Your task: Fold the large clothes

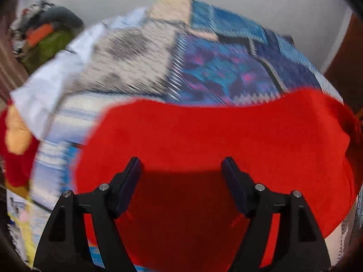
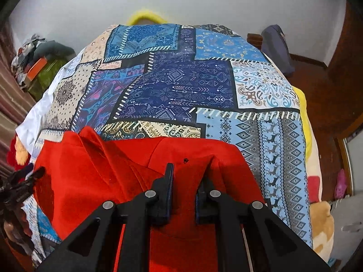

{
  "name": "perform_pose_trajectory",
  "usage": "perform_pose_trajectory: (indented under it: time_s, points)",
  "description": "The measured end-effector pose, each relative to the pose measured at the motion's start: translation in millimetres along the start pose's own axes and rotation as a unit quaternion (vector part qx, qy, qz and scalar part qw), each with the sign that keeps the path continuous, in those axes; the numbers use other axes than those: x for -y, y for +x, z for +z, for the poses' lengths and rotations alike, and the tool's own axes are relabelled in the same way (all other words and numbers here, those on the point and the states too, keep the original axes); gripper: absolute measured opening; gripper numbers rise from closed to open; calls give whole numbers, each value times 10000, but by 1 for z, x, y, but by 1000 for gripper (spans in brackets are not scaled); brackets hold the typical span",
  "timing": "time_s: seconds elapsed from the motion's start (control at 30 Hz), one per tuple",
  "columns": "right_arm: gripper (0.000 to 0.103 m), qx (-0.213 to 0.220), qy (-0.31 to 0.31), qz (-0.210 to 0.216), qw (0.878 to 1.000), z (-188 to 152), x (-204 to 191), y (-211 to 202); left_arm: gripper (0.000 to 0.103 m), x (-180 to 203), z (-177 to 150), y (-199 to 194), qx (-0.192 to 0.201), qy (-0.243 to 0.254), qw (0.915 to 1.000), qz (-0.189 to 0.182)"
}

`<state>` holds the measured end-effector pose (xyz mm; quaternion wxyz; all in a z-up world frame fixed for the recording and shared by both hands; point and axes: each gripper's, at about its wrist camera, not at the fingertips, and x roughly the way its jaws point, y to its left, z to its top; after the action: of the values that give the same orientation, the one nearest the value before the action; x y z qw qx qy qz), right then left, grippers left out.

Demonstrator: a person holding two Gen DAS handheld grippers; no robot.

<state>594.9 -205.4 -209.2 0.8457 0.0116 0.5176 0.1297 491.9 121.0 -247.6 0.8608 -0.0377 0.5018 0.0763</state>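
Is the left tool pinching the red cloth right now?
No, the left tool stands wide open above the red cloth, with nothing caught between its fingers.

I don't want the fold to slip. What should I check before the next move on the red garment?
1. Right hand-held gripper shut on the red garment: ok, cloth bunches between its fingers.
2. Left hand-held gripper free of cloth: ok, jaws open, nothing between them.
3. Garment lying on the patchwork bedspread: ok.
4. Fold smooth: not ok, a ridge stands up at the garment's left.
5. Edges aligned: cannot tell, near part hidden by grippers.
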Motion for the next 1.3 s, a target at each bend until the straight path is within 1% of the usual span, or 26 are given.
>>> perform_pose_trajectory:
  time_s: [0.03, 0.1, 0.13, 0.2, 0.27, 0.33, 0.37, 0.43, 0.47, 0.5, 0.53, 0.57, 0.6, 0.7, 0.77, 0.87, 0.97, 1.0, 1.03, 1.1, 1.2, 1.27, 1.3]
  points:
    - [10, 15, -94, 3, 10000, -1, 0, 0, 74, 10, -3, 10, -6, 115, 9997, 227]
    - [9, 21, -256, 64, 9997, 0, 1, -1, 81, 24, -9, 20, 156, 392, 9971, 628]
    - [9, 10, -240, 206, 9995, 2, 5, -4, 83, 28, -11, 22, 246, 483, 9956, 766]
    - [10, -7, -22, 555, 9985, 7, 19, -10, 85, 29, -13, 23, 286, 487, 9948, 844]
    - [10, -70, 373, 1136, 9928, 16, 42, -15, 85, 27, -13, 23, 254, 449, 9953, 825]
    - [10, -152, 657, 1482, 9867, 21, 57, -17, 86, 26, -13, 24, 215, 451, 9953, 836]
    - [10, -155, 723, 1530, 9855, 23, 61, -19, 87, 27, -12, 24, 196, 458, 9949, 875]
    - [10, -71, 711, 1396, 9876, 26, 65, -26, 87, 25, -12, 27, 155, 440, 9945, 935]
    - [10, 212, 637, 700, 9953, 28, 69, -38, 88, 26, -12, 28, 155, 440, 9943, 959]
    - [10, 440, 585, 186, 9971, 30, 73, -47, 88, 27, -12, 28, 178, 445, 9941, 972]
    - [10, 692, 562, -217, 9958, 31, 80, -59, 88, 27, -13, 28, 193, 450, 9940, 975]
    - [10, 779, 611, -294, 9947, 32, 91, -69, 88, 26, -13, 27, 215, 450, 9942, 952]
    - [10, 778, 661, -282, 9944, 32, 101, -79, 88, 25, -13, 26, 226, 446, 9945, 924]
    - [10, 809, 569, -242, 9948, 24, 108, -98, 87, 17, -14, 20, 217, 305, 9965, 746]
    - [10, 840, 345, -132, 9958, 13, 100, -105, 86, 13, -14, 14, 193, 218, 9972, 690]
    - [10, 874, -144, -61, 9960, -6, 68, -106, 86, 12, -17, -5, 327, 223, 9974, 608]
    - [10, 882, -740, 73, 9933, -26, 15, -94, 86, 17, -21, -32, 562, 318, 9973, 348]
    - [10, 873, -865, 125, 9923, -30, 4, -91, 86, 18, -21, -37, 609, 333, 9972, 275]
    - [10, 860, -1100, 231, 9899, -37, -20, -85, 86, 21, -22, -44, 669, 358, 9970, 175]
    - [10, 856, -1369, 360, 9862, -46, -52, -75, 86, 29, -25, -55, 762, 438, 9961, -15]
    - [10, 713, -1766, 561, 9801, -60, -101, -54, 88, 37, -27, -54, 736, 526, 9956, -244]
    - [10, 596, -1948, 471, 9779, -67, -123, -36, 88, 43, -29, -41, 608, 577, 9961, -274]
    - [9, 518, -2052, 324, 9768, -71, -132, -24, 88, 45, -31, -33, 525, 591, 9966, -248]
